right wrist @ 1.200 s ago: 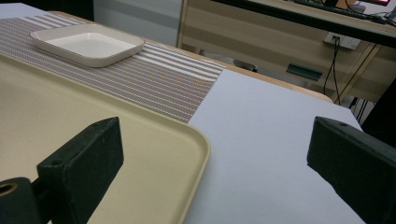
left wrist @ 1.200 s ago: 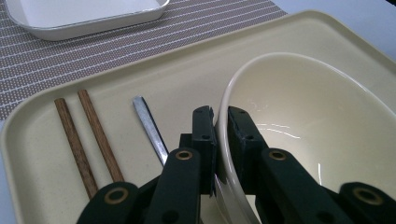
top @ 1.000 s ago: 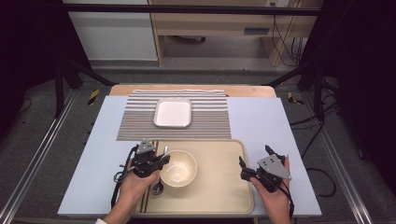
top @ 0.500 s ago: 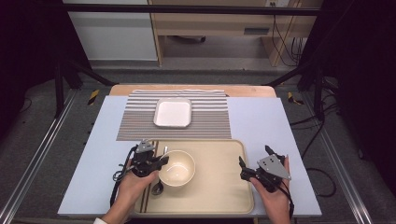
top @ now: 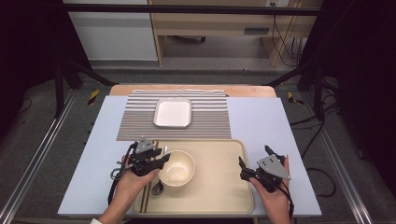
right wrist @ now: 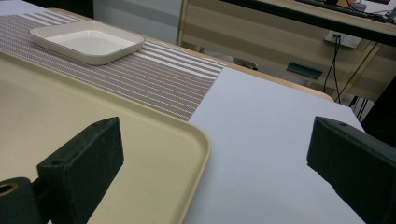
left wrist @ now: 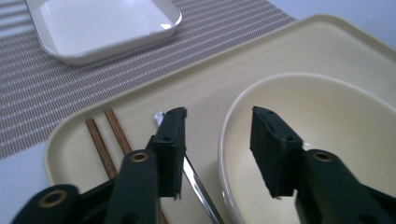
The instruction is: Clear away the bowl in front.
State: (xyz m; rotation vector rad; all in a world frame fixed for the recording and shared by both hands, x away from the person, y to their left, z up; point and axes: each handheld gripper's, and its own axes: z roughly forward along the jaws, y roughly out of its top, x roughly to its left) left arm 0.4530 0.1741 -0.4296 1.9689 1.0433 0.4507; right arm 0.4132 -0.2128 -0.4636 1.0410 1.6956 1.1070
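Overall light: even, diffuse, from overhead; the surface (top: 261, 121) is bright, while the floor and room edges in the high view fall to near black.
Shadows: soft and short; a faint one under the bowl (top: 177, 169) on the tray (top: 219, 186).
Glare: mild sheen on the white dish (left wrist: 100, 25) and on the bowl's inner wall in the left gripper view; nothing blown out.
Focus, left gripper view: jaws and bowl rim fairly sharp; the striped mat (left wrist: 42, 88) softens toward the top.
Focus, right gripper view: near jaws slightly soft; tray rim crisp; background furniture hazy.
Resolution: high view is coarse and small detail smears.
Distortion: slight wide-angle stretch at the edges of both gripper views.
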